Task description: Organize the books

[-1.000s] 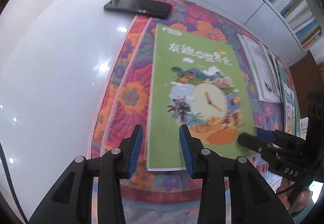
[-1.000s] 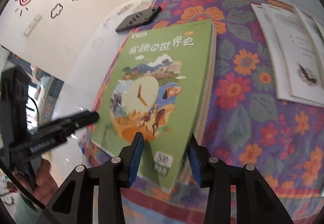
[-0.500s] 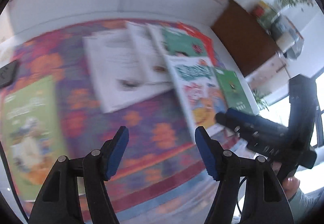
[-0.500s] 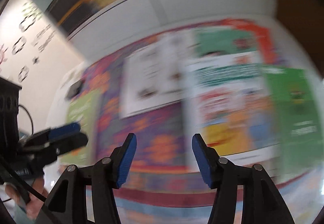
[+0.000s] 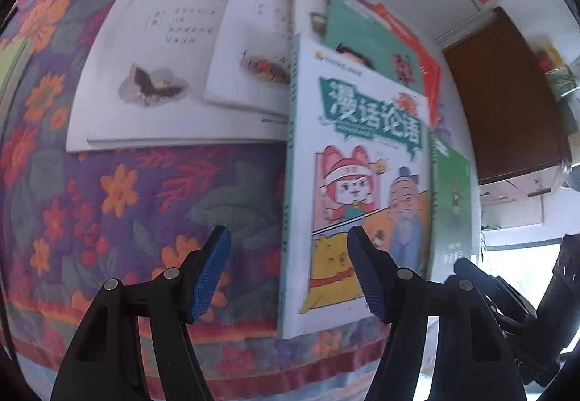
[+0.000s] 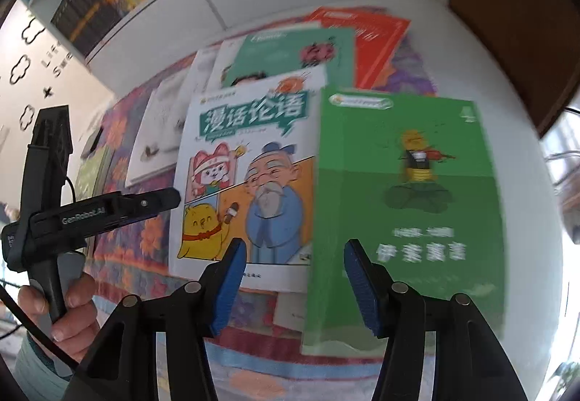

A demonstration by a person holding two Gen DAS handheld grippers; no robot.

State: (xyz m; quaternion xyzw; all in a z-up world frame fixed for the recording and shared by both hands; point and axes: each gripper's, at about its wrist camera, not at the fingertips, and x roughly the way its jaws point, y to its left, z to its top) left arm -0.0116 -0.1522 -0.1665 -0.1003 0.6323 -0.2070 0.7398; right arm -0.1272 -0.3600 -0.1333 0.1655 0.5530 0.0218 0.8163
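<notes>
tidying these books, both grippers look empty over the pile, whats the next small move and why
Probably lower the right gripper onto the near edge of the green book. Its jaws are closing with nothing between them yet. That book lies on top at the right end, partly over the white cartoon book, so it likely comes off first.
</notes>
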